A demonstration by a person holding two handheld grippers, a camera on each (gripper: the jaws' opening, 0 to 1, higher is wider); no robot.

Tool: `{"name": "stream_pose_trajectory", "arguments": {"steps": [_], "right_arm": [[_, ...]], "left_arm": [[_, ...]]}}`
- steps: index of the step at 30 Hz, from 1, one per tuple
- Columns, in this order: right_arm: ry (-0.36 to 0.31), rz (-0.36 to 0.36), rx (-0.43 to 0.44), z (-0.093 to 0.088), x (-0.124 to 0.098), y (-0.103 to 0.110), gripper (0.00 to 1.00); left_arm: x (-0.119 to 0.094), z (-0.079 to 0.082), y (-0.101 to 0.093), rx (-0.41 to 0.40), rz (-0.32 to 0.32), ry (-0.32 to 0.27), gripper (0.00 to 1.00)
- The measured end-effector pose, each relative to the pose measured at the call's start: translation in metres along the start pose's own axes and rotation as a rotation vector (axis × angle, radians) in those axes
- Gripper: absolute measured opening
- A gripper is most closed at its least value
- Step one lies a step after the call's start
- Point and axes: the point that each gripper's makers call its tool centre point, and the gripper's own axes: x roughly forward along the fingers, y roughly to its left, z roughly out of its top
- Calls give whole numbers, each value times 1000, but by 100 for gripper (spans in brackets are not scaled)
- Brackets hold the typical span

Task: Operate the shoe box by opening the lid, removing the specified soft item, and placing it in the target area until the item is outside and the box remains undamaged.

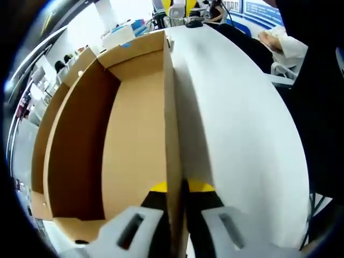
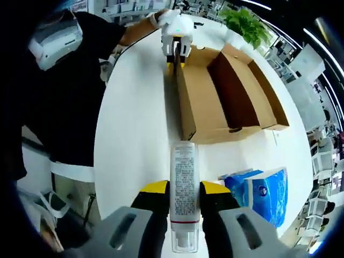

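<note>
The round white table (image 2: 134, 134) carries the open brown cardboard shoe box (image 2: 215, 97), its lid folded back on the far side. The left gripper (image 1: 176, 188) is closed on the box's near wall and steadies it. In front of the box, the right gripper (image 2: 180, 191) is closed around a white soft tube with printed label (image 2: 183, 188), already outside. Beside the box lies a blue and white plastic pack (image 2: 258, 188). I judge the placing step is in hand; next, the tube must go down in the target area, which I cannot identify.
</note>
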Motion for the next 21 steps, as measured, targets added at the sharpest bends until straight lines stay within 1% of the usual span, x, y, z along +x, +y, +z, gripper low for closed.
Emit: {"name": "stream_pose_trajectory", "arguments": {"steps": [3, 6, 8, 9, 10, 13, 16, 19, 21], "right_arm": [[25, 15, -13, -12, 9, 2, 21], [57, 28, -4, -25, 19, 3, 21], [111, 38, 22, -38, 26, 5, 21], [135, 44, -1, -44, 31, 6, 21], [141, 47, -11, -46, 33, 7, 21], [153, 58, -1, -50, 42, 11, 21], [191, 61, -29, -55, 46, 12, 21], [197, 69, -30, -55, 51, 12, 21], [224, 75, -33, -59, 55, 13, 21]], "left_arm": [[0, 0, 1, 0, -1, -1, 3], [0, 0, 1, 0, -1, -1, 3], [0, 0, 1, 0, 0, -1, 3], [0, 0, 2, 0, -1, -1, 3], [0, 0, 2, 0, -1, -2, 3], [-1, 0, 2, 0, 0, -2, 3], [-1, 0, 2, 0, 2, -1, 3], [-1, 0, 2, 1, 1, -2, 3], [-1, 0, 1, 1, 2, -2, 3]]}}
